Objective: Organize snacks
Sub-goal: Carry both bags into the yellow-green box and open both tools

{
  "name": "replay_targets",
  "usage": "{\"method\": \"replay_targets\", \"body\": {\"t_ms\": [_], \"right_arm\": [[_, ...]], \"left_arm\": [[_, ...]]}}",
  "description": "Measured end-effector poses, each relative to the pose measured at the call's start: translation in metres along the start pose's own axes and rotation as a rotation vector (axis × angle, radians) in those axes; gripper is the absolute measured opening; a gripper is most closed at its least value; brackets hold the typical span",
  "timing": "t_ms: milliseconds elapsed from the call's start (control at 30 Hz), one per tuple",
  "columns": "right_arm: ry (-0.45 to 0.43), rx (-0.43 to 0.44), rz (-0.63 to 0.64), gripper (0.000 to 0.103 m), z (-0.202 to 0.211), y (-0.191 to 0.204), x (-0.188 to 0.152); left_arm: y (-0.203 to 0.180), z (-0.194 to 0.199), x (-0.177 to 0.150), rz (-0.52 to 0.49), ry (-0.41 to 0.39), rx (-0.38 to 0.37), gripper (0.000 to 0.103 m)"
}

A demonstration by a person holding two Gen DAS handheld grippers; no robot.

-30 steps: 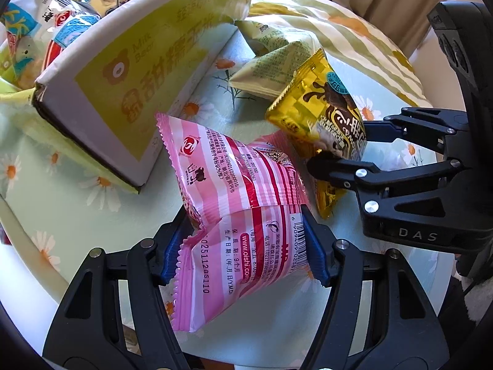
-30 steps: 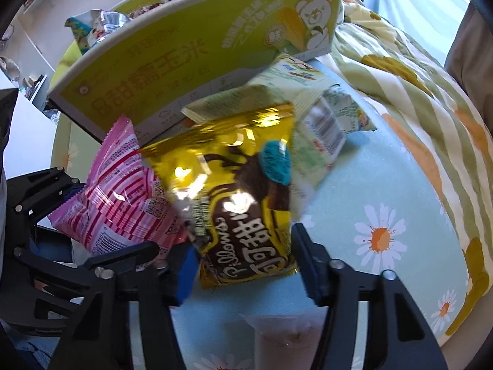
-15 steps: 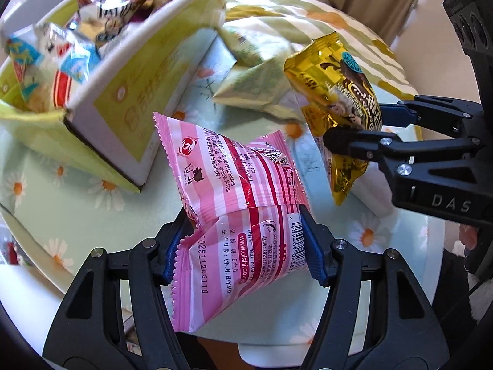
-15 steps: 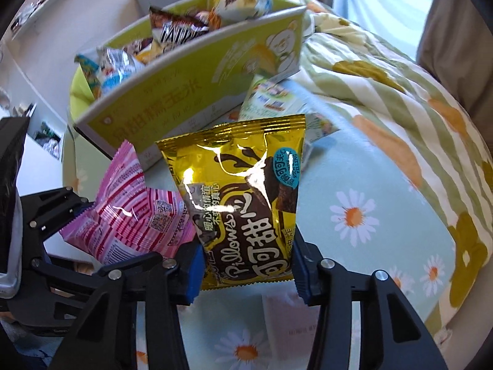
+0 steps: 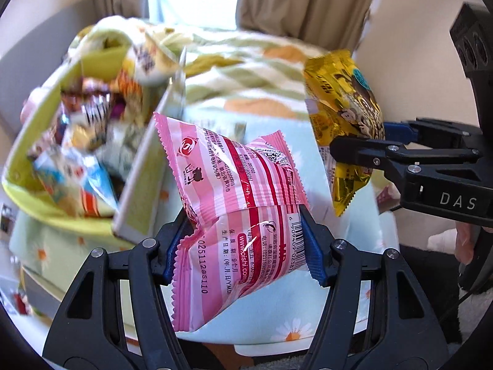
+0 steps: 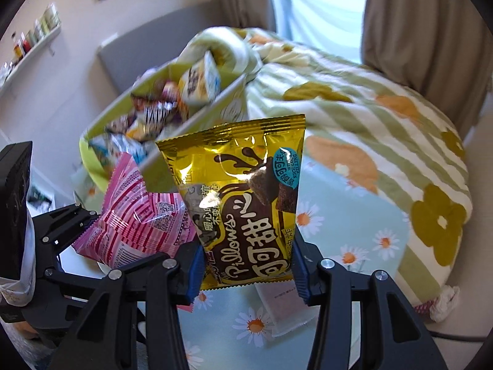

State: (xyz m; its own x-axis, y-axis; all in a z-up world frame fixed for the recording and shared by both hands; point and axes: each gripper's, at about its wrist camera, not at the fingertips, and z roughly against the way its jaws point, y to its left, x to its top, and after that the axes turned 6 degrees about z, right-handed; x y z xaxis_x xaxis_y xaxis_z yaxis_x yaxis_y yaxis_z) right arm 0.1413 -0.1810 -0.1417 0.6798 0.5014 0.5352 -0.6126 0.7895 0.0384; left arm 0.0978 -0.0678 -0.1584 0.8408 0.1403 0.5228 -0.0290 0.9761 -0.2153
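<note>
My left gripper (image 5: 243, 243) is shut on a pink striped snack packet (image 5: 237, 203) and holds it in the air, right of the box. My right gripper (image 6: 246, 271) is shut on a gold chocolate "Pillows" packet (image 6: 243, 203), also lifted. Each shows in the other view: the gold packet (image 5: 342, 117) to the right of the left gripper, the pink packet (image 6: 138, 219) to the left of the right one. An open yellow-green snack box (image 5: 61, 203) holding several snack packets (image 5: 89, 117) stands at the left; it also shows in the right wrist view (image 6: 197, 117), blurred.
A table with a pale daisy-print cloth (image 6: 354, 234) lies below both grippers. A flat pale pink packet (image 6: 280, 302) lies on it under the right gripper. Behind is a bed with a green-striped flowered quilt (image 6: 385, 117), curtains and a window.
Both grippers have risen with their packets, well above the table. The views now look over the open top of the box toward the bed and window.
</note>
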Motion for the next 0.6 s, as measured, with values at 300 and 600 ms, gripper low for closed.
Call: {"method": "replay_targets", "body": {"t_ms": [300, 600], "right_arm": [[-0.115, -0.046, -0.054, 0.044, 0.041, 0.021, 0.049], [-0.184, 0.021, -0.04, 0.044, 0.021, 0.073, 0.117]], "left_arm": [[0.052, 0.056, 0.064, 0.009, -0.141, -0.001, 0.06], [0.162, 0.089, 0.119, 0.056, -0.195, 0.104, 0.061]]}}
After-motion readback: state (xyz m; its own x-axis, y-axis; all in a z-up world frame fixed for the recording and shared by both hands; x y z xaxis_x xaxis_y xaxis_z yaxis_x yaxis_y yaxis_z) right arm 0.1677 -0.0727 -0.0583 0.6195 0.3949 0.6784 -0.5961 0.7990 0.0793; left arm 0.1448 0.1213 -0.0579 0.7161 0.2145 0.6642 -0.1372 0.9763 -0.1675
